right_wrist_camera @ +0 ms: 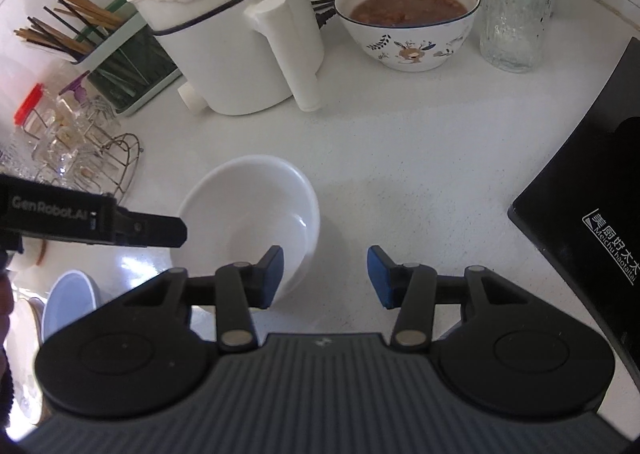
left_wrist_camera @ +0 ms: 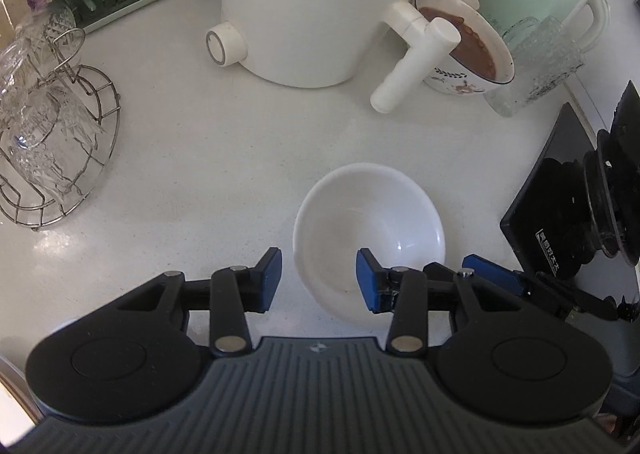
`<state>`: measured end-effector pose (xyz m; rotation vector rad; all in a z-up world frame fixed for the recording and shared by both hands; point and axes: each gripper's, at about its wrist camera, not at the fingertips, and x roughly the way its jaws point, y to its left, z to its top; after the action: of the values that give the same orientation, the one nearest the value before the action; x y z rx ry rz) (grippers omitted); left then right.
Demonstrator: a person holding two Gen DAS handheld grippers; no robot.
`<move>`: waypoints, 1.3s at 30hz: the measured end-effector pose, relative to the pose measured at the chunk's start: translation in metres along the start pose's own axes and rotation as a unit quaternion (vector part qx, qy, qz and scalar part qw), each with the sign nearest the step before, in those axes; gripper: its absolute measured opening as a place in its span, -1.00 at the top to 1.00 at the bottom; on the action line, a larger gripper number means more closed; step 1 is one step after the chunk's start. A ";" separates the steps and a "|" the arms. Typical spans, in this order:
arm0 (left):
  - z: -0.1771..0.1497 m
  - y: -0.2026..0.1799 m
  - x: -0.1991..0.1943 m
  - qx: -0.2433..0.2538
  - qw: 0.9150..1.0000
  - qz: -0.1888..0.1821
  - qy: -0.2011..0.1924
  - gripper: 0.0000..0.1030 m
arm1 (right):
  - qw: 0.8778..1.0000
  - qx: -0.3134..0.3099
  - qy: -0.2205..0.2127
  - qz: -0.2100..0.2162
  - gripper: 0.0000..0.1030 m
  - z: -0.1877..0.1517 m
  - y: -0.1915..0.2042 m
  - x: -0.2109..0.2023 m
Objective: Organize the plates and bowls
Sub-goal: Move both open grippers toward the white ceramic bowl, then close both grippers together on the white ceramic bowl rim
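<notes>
A plain white bowl (left_wrist_camera: 372,230) (right_wrist_camera: 260,214) sits upright and empty on the white counter (left_wrist_camera: 224,158). My left gripper (left_wrist_camera: 319,280) straddles its left rim: one blue pad is inside the bowl and the other outside, with a gap to the wall. My right gripper (right_wrist_camera: 326,276) straddles the opposite rim the same way, with a gap between the outer pad and the wall. Neither pair of pads presses on the bowl. The right gripper's blue fingers (left_wrist_camera: 492,272) show at the bowl's right side, and a black finger of the left gripper (right_wrist_camera: 152,230) reaches over the bowl's left edge.
Behind the bowl stand a white electric pot (left_wrist_camera: 304,14) (right_wrist_camera: 232,42) with a long handle, a patterned bowl of brown soup (left_wrist_camera: 468,50) (right_wrist_camera: 408,22) and a glass jug (right_wrist_camera: 516,2). A wire rack of glasses (left_wrist_camera: 52,142) is left, a black cooktop (right_wrist_camera: 592,214) right.
</notes>
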<state>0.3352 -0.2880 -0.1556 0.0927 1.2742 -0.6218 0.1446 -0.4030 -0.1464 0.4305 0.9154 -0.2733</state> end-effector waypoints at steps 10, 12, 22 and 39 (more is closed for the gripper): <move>-0.001 0.003 0.004 -0.010 1.000 -0.002 0.004 0.49 | 1.000 0.022 0.005 0.006 0.50 0.000 0.000 -0.001; -0.001 0.002 0.005 -0.009 1.000 -0.006 0.006 0.61 | 1.000 0.016 0.008 0.006 0.58 -0.002 0.002 0.000; -0.003 -0.002 0.000 -0.005 0.999 -0.033 -0.005 0.86 | 1.000 0.005 0.009 0.014 0.84 -0.002 0.008 -0.001; -0.011 0.004 0.001 0.014 1.000 0.002 -0.010 0.14 | 0.999 0.031 0.011 0.023 0.87 -0.004 0.000 -0.007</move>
<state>0.3276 -0.2807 -0.1613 0.1110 1.2461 -0.6361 0.1377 -0.4006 -0.1425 0.5125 0.9187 -0.2553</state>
